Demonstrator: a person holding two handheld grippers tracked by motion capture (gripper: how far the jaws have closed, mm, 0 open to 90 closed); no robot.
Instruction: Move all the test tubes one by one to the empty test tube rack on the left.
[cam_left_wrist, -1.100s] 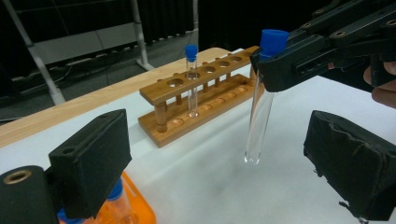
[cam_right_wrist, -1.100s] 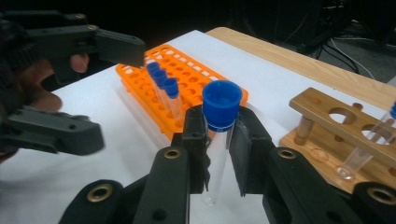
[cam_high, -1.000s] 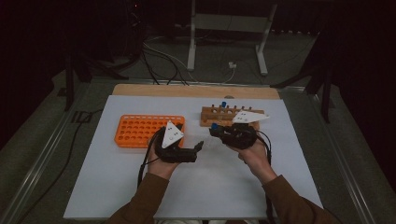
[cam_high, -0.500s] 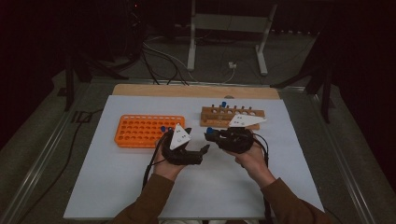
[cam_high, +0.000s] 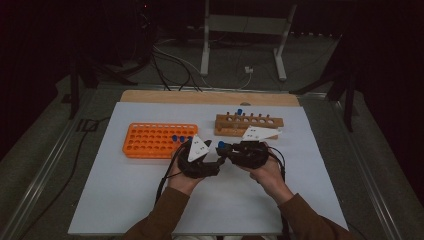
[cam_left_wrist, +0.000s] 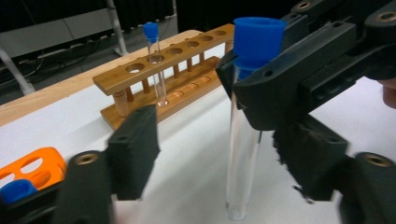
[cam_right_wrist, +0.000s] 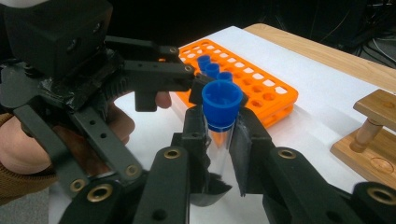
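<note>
Closing in from both sides, left gripper (cam_left_wrist: 219, 154) jaws have just narrowed around, perhaps not yet pressing, the blue-capped test tube (cam_left_wrist: 243, 140) at centre frame, held upright under its cap by the clamped right gripper (cam_right_wrist: 218, 140) — handover pending; wooden rack (cam_left_wrist: 168, 79) upper left.

Orange rack (cam_high: 150, 140) with 3 blue-capped tubes, wooden rack (cam_high: 248, 123) with 1.

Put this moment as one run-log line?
right gripper: shut on test tube | left gripper: open, jaws just closing around tube | wooden rack: one tube
</note>
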